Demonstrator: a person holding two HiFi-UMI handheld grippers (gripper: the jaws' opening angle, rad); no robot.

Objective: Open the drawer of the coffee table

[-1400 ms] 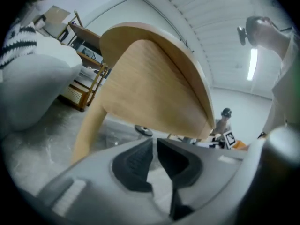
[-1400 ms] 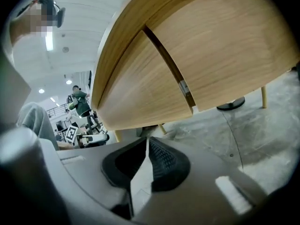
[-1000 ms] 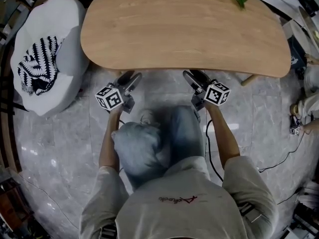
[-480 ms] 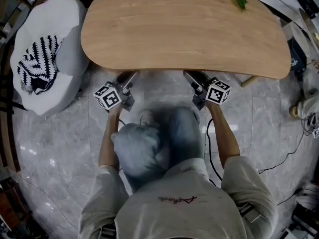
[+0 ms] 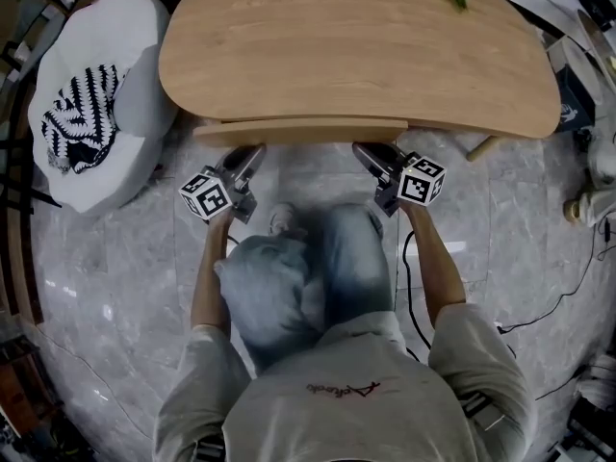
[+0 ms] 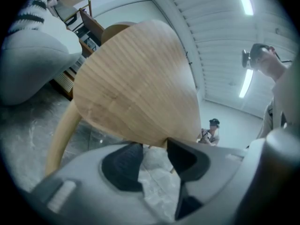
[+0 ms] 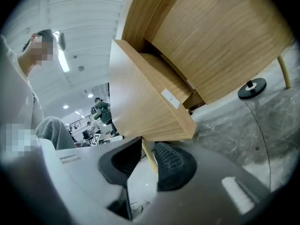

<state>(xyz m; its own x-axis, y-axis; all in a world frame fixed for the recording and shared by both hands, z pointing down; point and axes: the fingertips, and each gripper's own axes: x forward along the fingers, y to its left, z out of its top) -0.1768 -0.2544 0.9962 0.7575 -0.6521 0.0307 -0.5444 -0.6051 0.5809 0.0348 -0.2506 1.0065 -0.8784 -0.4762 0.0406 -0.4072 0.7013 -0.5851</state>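
Both your left gripper [image 6: 154,146] and right gripper [image 7: 147,150], jaws just closing in, pinch the drawer front [image 5: 298,130] (it's only slightly out), so pull it evenly toward yourself.

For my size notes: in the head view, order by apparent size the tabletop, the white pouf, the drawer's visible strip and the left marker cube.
Tabletop
white pouf
drawer strip
left marker cube; the cube, though nearer the camera, looks smallest.

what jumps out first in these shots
The broad wooden coffee table fills the top of the head view, its drawer sticking out along the near edge. The left claw and right claw have just been closing on its front. A white pouf with a black-and-white throw sits left.
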